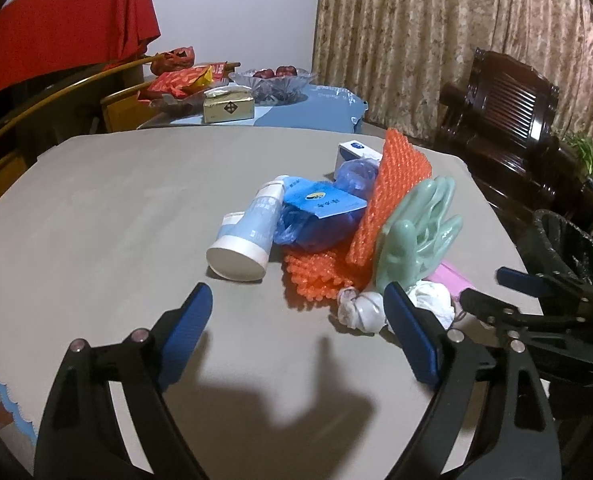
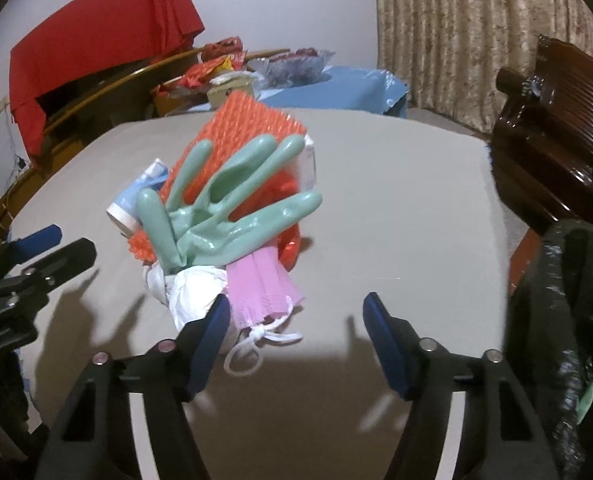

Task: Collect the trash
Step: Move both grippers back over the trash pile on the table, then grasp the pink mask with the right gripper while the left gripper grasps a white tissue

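A pile of trash lies on the grey table [image 1: 96, 208]: a pale blue bottle [image 1: 248, 236], a blue plastic bag with a blue card [image 1: 320, 208], orange foam netting [image 1: 392, 192], a green rubber glove [image 1: 412, 236], crumpled white tissue [image 1: 360, 308] and a pink face mask [image 2: 262, 288]. My left gripper [image 1: 296, 312] is open and empty, just short of the pile. My right gripper [image 2: 296, 316] is open and empty, its left finger beside the tissue [image 2: 194, 292] and the mask. The glove [image 2: 216, 216] lies on top of the netting [image 2: 236, 128].
A bin lined with a black bag [image 2: 568, 320] stands at the table's right edge, also in the left wrist view [image 1: 560, 248]. A dark wooden chair [image 1: 508, 120] stands to the right. A second table behind holds snack packs [image 1: 184, 80], a box and a glass bowl [image 1: 272, 80].
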